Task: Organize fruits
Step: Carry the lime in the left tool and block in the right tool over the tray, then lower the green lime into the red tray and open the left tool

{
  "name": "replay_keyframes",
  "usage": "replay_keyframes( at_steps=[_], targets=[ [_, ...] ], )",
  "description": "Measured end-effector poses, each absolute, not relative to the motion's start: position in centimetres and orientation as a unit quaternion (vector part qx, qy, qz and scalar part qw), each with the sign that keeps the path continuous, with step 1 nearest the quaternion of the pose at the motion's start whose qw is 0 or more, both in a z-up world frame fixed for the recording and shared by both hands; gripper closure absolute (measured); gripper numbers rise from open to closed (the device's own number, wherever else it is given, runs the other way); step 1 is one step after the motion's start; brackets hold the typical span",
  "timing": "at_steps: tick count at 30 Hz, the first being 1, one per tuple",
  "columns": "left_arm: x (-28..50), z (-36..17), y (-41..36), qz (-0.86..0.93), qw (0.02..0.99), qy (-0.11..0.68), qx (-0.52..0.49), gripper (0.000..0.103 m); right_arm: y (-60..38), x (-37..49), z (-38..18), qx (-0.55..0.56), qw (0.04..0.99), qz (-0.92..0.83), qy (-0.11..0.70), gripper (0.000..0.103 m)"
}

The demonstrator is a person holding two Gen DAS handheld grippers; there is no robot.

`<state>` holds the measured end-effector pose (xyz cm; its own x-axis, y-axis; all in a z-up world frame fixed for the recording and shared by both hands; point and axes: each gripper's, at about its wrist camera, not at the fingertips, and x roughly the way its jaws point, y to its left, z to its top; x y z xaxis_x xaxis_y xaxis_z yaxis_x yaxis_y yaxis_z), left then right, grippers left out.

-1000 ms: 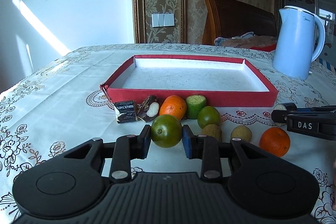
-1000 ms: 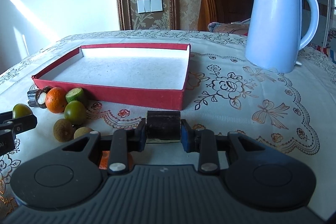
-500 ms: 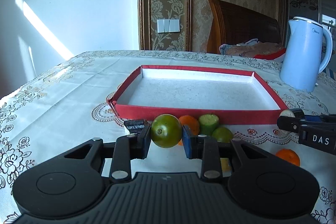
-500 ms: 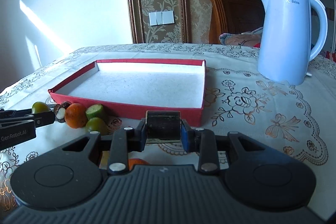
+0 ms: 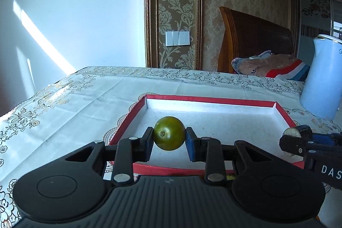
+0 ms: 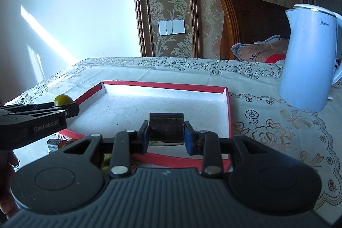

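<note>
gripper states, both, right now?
Left gripper: shut on the green round fruit.
Right gripper: shut on the dark cylindrical piece.

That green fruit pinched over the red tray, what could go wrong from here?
1. The round green fruit is held only at its sides by the left gripper; it might slip, or roll once dropped into the red tray.
2. The right gripper carries a dark cut piece close beside it, so the two grippers could bump.
3. The kettle stands just beyond the tray's right edge; a wide swing might knock it.
</note>
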<state>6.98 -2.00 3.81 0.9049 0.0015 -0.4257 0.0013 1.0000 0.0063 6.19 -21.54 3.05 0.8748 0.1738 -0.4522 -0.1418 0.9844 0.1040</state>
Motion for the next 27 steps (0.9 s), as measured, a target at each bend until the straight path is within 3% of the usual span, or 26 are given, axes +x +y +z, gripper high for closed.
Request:
replay_keyframes(
  at_steps=[27],
  targets=[
    [12.2,-0.9,-3.4,-0.028,0.956,0.291,0.007,0.072,-19.0,10.6,-0.5,0.021,0.952,0.061,0.3,0.072]
  ],
)
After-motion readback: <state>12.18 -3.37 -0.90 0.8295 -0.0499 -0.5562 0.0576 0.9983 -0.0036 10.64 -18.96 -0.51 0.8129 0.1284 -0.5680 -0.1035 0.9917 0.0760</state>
